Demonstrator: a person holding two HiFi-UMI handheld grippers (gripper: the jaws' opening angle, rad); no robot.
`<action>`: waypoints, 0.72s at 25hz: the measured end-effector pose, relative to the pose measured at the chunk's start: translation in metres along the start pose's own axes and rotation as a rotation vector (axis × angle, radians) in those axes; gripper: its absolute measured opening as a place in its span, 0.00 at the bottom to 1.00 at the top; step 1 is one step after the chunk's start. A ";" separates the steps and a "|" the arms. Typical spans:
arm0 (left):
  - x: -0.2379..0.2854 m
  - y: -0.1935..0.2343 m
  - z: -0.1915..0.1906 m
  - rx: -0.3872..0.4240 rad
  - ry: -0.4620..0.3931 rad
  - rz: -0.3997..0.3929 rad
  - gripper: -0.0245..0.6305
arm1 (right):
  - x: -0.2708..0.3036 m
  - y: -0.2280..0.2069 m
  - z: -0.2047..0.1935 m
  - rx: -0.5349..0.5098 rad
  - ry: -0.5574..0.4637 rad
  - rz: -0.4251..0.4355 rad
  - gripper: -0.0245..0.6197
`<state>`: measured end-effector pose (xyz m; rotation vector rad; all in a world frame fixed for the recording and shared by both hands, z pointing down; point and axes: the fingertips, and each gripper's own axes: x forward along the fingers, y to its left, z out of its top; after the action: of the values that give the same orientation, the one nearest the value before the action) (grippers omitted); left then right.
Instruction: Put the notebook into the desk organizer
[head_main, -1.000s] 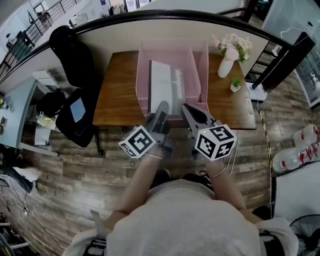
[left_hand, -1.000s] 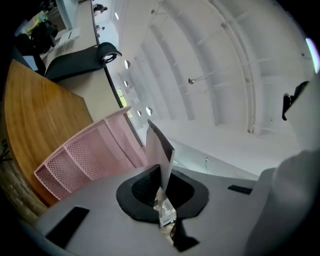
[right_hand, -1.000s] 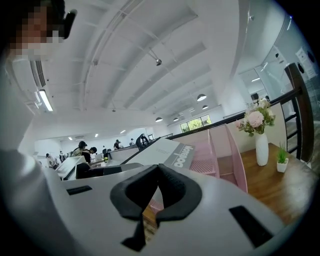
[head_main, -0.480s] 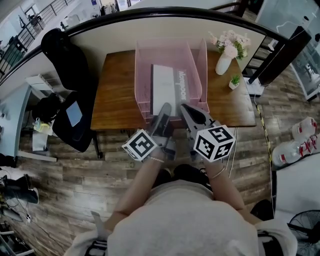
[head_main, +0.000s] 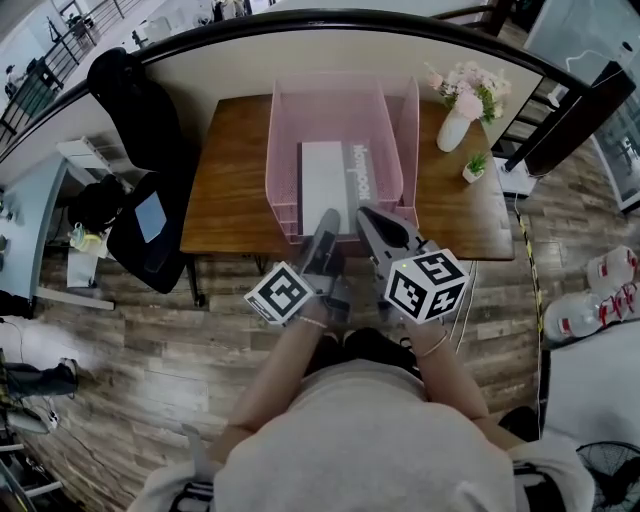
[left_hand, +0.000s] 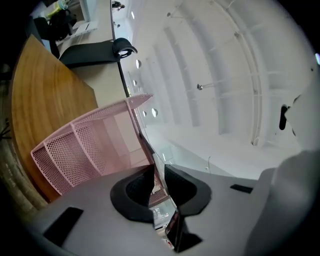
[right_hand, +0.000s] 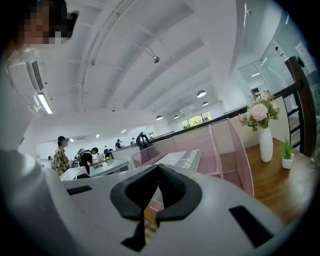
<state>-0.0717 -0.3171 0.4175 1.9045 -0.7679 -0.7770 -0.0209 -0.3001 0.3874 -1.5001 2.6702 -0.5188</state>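
The pink mesh desk organizer stands on the wooden table. Inside its tray the white and grey notebook lies flat, free of both grippers. My left gripper hovers at the organizer's front edge, and its jaws are opening with a narrow gap and nothing between them. In the left gripper view the left gripper points at the organizer's mesh wall. Just to the right, my right gripper is shut and empty. The right gripper view shows the right gripper facing the notebook in the organizer.
A white vase of pink flowers and a small potted plant stand on the table's right end. A black chair with a jacket and a dark bag sit left of the table. White shoes lie on the floor.
The notebook has settled lower and flatter in the organizer's tray. Both grippers stay almost in place at the organizer's front edge.
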 end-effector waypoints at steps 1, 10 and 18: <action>0.000 0.000 0.000 0.006 -0.006 0.004 0.13 | 0.000 0.000 0.001 0.001 0.001 0.007 0.05; -0.011 0.000 -0.004 0.030 -0.011 0.075 0.26 | -0.009 -0.001 -0.004 0.033 0.008 0.038 0.05; -0.023 -0.005 -0.016 0.074 0.040 0.056 0.27 | -0.015 0.006 -0.006 0.044 -0.022 0.060 0.05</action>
<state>-0.0722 -0.2896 0.4243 1.9494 -0.8322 -0.6827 -0.0186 -0.2827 0.3892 -1.4012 2.6601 -0.5499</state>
